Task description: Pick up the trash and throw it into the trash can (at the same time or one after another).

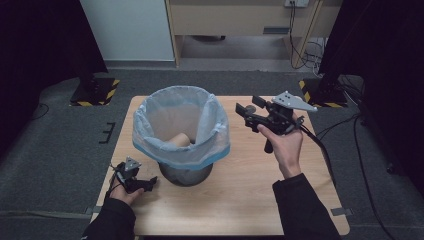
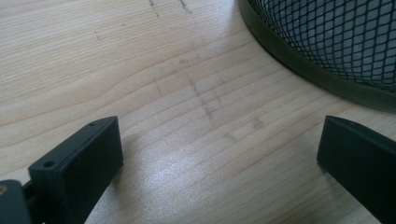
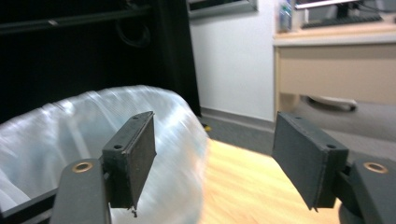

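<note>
Bin liner [image 1: 176, 114]: thin, soft, slippery plastic; light, tears easily.
Hold: pinch folded rim [image 1: 220, 150].
Bin [image 2: 327, 42]: stiff mesh, light.
Right gripper [image 1: 248, 108]: fingers released, empty.
Left gripper [image 1: 148, 184]: fingers released, on worktop [image 1: 240, 190].

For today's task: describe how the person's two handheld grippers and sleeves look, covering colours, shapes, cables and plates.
Both sleeves are dark. The right gripper is black, with two flat rectangular jaws, a grey three-cornered plate on top and a black cable trailing off. The left gripper is black as well, with its own small grey plate. Each jaw has small screw holes.
</note>
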Available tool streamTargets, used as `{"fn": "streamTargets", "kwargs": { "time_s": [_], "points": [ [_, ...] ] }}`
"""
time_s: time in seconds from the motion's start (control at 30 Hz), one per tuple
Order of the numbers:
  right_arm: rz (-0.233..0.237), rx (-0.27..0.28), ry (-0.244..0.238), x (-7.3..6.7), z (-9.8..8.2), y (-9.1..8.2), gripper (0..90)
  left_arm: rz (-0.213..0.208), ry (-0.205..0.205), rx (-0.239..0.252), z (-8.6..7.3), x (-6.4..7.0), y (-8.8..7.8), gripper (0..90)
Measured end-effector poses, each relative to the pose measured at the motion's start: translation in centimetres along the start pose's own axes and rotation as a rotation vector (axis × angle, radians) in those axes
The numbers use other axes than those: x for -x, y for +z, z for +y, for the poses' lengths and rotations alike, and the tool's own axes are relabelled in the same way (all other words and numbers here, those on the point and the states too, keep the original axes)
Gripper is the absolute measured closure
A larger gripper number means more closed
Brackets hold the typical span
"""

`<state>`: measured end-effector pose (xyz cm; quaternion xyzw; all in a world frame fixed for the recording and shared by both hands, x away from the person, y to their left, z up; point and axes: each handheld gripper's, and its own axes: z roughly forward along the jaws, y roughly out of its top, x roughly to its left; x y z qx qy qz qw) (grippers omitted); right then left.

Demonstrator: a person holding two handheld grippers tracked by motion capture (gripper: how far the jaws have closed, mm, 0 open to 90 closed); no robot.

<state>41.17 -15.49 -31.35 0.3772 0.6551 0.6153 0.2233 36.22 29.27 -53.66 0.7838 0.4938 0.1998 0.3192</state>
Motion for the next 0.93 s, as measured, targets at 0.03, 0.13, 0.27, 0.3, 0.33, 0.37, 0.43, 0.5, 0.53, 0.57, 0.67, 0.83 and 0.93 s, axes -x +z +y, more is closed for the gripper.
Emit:
{"fn": "streamTargets", "kwargs": {
  "time_s": [0.03,0.13,0.27,0.3,0.33,0.37,0.43,0.5,0.53,0.57,0.67,0.83,0.93],
  "points": [
    [-0.011,-0.008,0.007,0.5,-0.5,-0.3,28.5,0.0,0.0,0.0,0.0,0.0,0.0,0.0],
    [-0.048,-0.041,0.019,2.3,-2.6,-1.2,27.2,0.001,-0.001,0.0,0.0,0.0,0.0,0.0],
    [-0.087,-0.096,0.035,4.3,-5.2,-2.2,26.5,0.003,-0.002,0.0,0.0,0.1,0.0,0.0],
    [-0.099,-0.119,0.036,4.8,-6.0,-2.5,26.5,0.002,-0.003,0.0,0.0,0.1,0.0,0.0],
    [-0.11,-0.137,0.038,5.3,-6.7,-2.7,26.5,0.002,-0.003,0.0,0.0,0.1,0.0,0.0],
    [-0.118,-0.155,0.04,5.7,-7.4,-3.0,26.5,0.002,-0.003,0.0,0.0,0.1,0.0,0.0],
    [-0.131,-0.186,0.048,6.6,-8.9,-3.5,26.0,0.001,-0.004,0.001,0.0,0.0,0.0,0.0],
    [-0.141,-0.215,0.057,7.5,-10.5,-4.0,25.5,0.002,-0.004,0.001,0.0,0.0,0.0,0.0],
    [-0.151,-0.238,0.064,8.1,-11.6,-4.1,25.1,0.002,-0.004,0.001,0.0,0.0,0.0,0.0],
    [-0.153,-0.264,0.065,8.5,-12.2,-4.2,24.3,0.001,-0.004,0.001,0.0,0.0,0.0,0.0],
    [-0.19,-0.333,0.082,10.1,-14.7,-4.9,23.2,0.0,-0.003,0.001,0.0,0.0,0.0,0.0],
    [-0.265,-0.508,0.016,12.9,-17.6,-5.8,19.2,-0.011,0.008,0.0,0.0,-0.1,0.0,0.0],
    [-0.294,-0.551,0.001,13.9,-18.5,-6.2,16.5,-0.015,0.011,0.0,0.0,-0.2,0.0,0.0]
  ]
}}
